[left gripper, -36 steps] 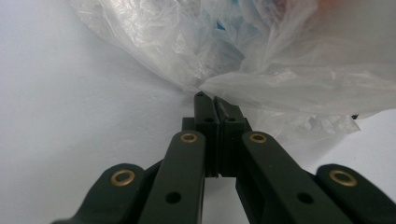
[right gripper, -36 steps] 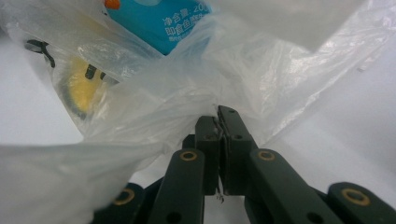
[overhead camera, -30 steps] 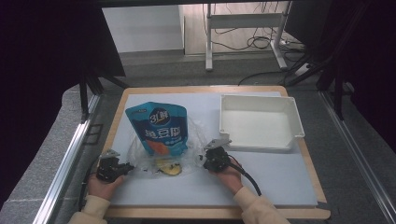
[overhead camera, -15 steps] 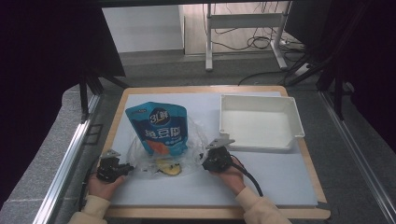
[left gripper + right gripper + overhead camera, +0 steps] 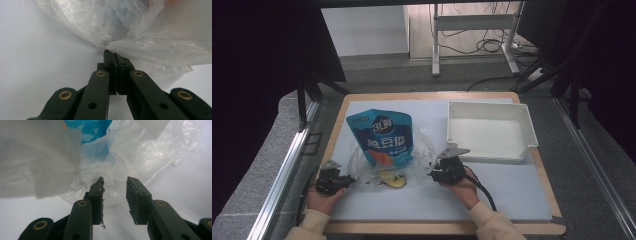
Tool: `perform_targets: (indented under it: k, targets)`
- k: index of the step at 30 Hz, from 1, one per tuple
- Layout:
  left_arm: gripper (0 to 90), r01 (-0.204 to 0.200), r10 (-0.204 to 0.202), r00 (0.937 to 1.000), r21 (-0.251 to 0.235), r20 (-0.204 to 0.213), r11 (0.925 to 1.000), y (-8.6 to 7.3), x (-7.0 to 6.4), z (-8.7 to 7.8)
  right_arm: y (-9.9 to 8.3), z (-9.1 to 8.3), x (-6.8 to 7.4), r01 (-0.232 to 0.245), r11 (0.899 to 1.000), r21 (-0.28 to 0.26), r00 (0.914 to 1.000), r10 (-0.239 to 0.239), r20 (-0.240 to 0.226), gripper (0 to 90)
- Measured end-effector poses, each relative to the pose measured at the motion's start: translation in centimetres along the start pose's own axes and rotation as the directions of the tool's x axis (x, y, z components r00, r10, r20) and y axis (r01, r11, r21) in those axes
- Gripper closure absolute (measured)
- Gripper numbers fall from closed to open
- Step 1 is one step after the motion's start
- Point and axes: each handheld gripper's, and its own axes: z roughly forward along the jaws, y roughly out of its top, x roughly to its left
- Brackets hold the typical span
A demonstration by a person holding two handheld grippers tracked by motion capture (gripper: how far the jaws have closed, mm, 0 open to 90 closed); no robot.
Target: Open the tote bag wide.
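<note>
A blue snack pouch [image 5: 384, 137] lies partly inside a clear plastic bag [image 5: 419, 155] in the middle of the white mat, and a small yellow item [image 5: 392, 181] shows through the bag's near end. My left gripper [image 5: 348, 180] is at the bag's left near corner. In the left gripper view its jaws [image 5: 113, 53] are shut, pinching the bag's crumpled edge [image 5: 150, 32]. My right gripper [image 5: 432, 173] is at the bag's right side. In the right gripper view it [image 5: 115, 182] stands open, with the bag's film [image 5: 150, 152] just past its tips and the blue pouch [image 5: 87, 130] beyond.
An empty white tray [image 5: 528, 131] stands at the back right of the mat. The wooden table edge [image 5: 437, 227] runs along the front. A black cable [image 5: 484, 192] trails from the right gripper toward the person.
</note>
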Motion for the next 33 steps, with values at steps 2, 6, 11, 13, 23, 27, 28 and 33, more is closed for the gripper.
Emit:
perform_targets:
  k: [2, 6, 11, 13, 23, 27, 28, 33]
  targets:
    - [89.4, 0.0, 0.0, 1.0, 0.0, 0.0, 1.0, 0.0, 0.0, 0.0, 0.0, -0.2, -0.1, 0.002, 1.0, -0.004, 1.0, -0.002, 0.001, 66.0]
    - [89.4, 0.0, 0.0, 1.0, 0.0, 0.0, 1.0, 0.0, 0.0, 0.0, 0.0, -0.6, -0.2, -0.004, 1.0, -0.012, 1.0, 0.004, 0.007, 65.9]
    - [89.3, 0.0, 0.0, 1.0, 0.0, 0.001, 1.0, 0.0, 0.0, 0.0, 0.1, -1.2, -0.4, -0.009, 1.0, -0.021, 0.9999, 0.009, 0.014, 65.3]
    - [89.3, 0.001, -0.001, 1.0, 0.0, 0.001, 1.0, 0.0, 0.0, 0.0, 0.1, -1.4, -0.5, -0.01, 1.0, -0.029, 0.9998, 0.01, 0.015, 65.2]
    - [89.3, 0.0, 0.0, 1.0, 0.001, 0.001, 1.0, 0.0, 0.0, 0.1, 0.9, -3.7, -0.9, -0.012, 0.995, -0.098, 0.9993, 0.015, 0.034, 64.7]
    - [89.3, 0.0, 0.0, 1.0, 0.002, 0.001, 1.0, 0.0, 0.0, 0.1, 1.4, -5.0, -1.3, -0.018, 0.99, -0.137, 0.9986, 0.025, 0.047, 64.7]
    - [89.3, -0.002, 0.002, 1.0, 0.004, 0.001, 1.0, 0.0, 0.0, 0.1, 1.5, -5.3, -1.4, -0.021, 0.989, -0.144, 0.9984, 0.028, 0.049, 64.7]
    - [89.3, -0.001, 0.001, 1.0, 0.004, 0.001, 1.0, 0.0, 0.0, 0.1, 2.3, -6.7, -2.0, -0.025, 0.981, -0.191, 0.9974, 0.037, 0.062, 64.4]
